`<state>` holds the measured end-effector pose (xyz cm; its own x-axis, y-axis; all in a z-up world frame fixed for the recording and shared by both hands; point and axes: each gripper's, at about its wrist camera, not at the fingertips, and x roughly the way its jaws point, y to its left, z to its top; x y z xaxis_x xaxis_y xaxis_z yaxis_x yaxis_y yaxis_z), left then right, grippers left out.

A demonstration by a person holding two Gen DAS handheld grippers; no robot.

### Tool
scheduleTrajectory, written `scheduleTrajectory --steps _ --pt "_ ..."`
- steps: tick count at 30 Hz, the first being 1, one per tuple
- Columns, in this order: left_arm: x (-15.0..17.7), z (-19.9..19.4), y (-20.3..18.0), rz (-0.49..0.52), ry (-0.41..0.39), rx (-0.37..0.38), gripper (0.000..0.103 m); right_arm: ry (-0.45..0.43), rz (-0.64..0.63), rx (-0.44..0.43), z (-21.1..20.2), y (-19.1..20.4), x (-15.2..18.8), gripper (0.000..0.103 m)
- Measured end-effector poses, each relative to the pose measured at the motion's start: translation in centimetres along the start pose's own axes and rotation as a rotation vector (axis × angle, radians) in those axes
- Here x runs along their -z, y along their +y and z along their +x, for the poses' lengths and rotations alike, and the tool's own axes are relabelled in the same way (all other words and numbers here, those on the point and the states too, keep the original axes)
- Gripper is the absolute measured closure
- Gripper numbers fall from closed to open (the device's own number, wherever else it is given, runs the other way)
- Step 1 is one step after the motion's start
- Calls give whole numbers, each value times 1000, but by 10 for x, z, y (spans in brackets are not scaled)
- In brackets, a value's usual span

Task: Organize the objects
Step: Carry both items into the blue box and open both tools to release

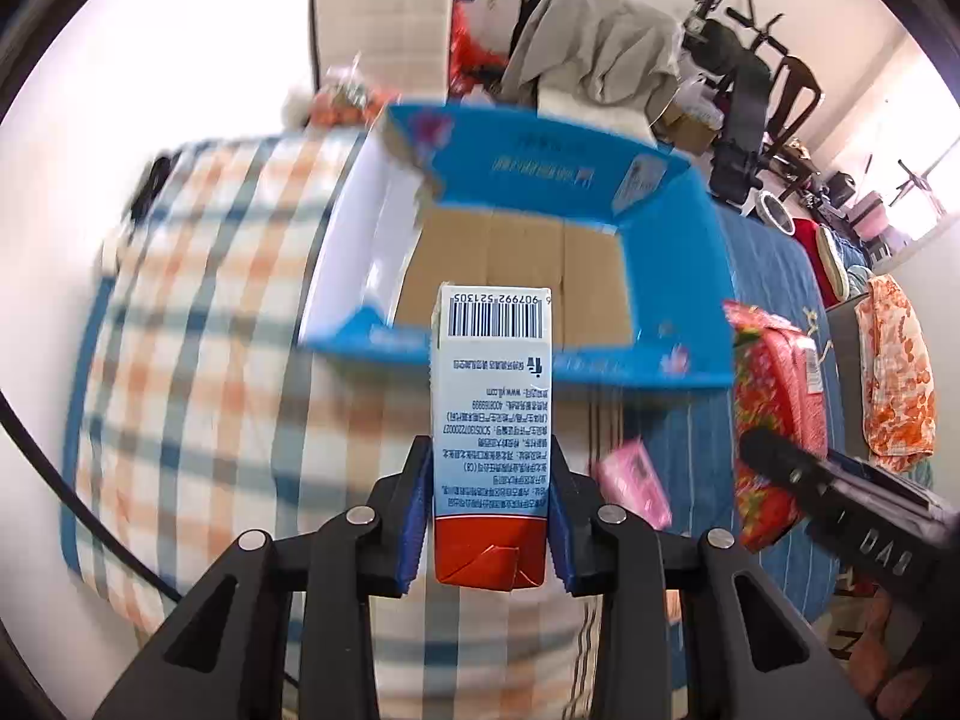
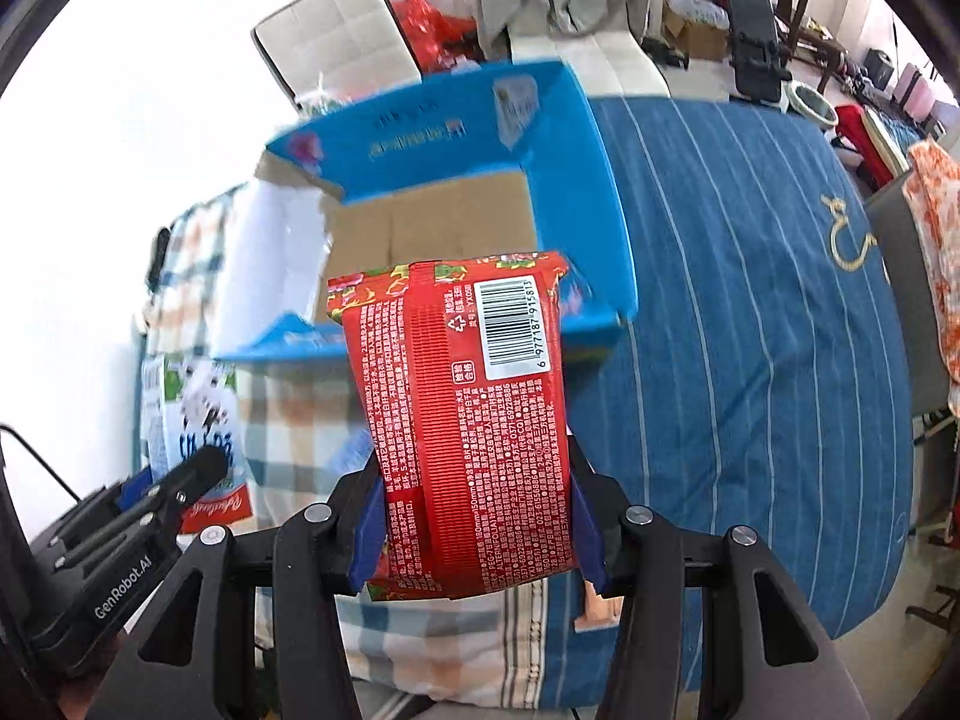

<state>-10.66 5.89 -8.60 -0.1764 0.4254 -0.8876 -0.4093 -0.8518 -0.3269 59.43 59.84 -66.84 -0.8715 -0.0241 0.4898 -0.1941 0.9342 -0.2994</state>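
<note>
My left gripper (image 1: 489,516) is shut on a small carton (image 1: 492,420) with a pale blue body, a red end and a barcode. The carton hangs in front of an open blue cardboard box (image 1: 678,276) with a brown floor, which lies on the bed. My right gripper (image 2: 474,516) is shut on a red packet (image 2: 468,420) with white print and a barcode, held before the same blue box (image 2: 576,180). In the left wrist view the red packet (image 1: 768,420) and the right gripper (image 1: 780,462) show at the right. In the right wrist view the carton (image 2: 192,414) and the left gripper (image 2: 204,468) show at the lower left.
A checked blanket (image 1: 198,324) and a blue striped bedcover (image 2: 750,300) cover the bed. A pink packet (image 1: 633,480) lies on the cover near the box. Behind the bed stand a padded chair back (image 1: 384,30), draped clothes (image 1: 594,54), exercise gear and other clutter.
</note>
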Motion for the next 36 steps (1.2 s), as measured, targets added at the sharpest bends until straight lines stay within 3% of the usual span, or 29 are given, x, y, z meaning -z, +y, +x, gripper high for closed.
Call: scheduleTrajectory --steps 4,11,20,26,36 --pt "-28 7 -4 3 -29 -13 72 -14 -32 2 -7 12 -20 49" --pt "-78 37 -12 -12 -32 -48 72 13 -74 16 27 14 -82 49" --pt "-127 109 6 -83 72 -58 72 102 -125 46 116 26 -149 49" --pt "-147 161 22 -136 160 -52 72 198 -146 81 182 23 -172 49" --pt "-155 213 20 -152 234 -104 72 306 -277 196 256 22 -184 49"
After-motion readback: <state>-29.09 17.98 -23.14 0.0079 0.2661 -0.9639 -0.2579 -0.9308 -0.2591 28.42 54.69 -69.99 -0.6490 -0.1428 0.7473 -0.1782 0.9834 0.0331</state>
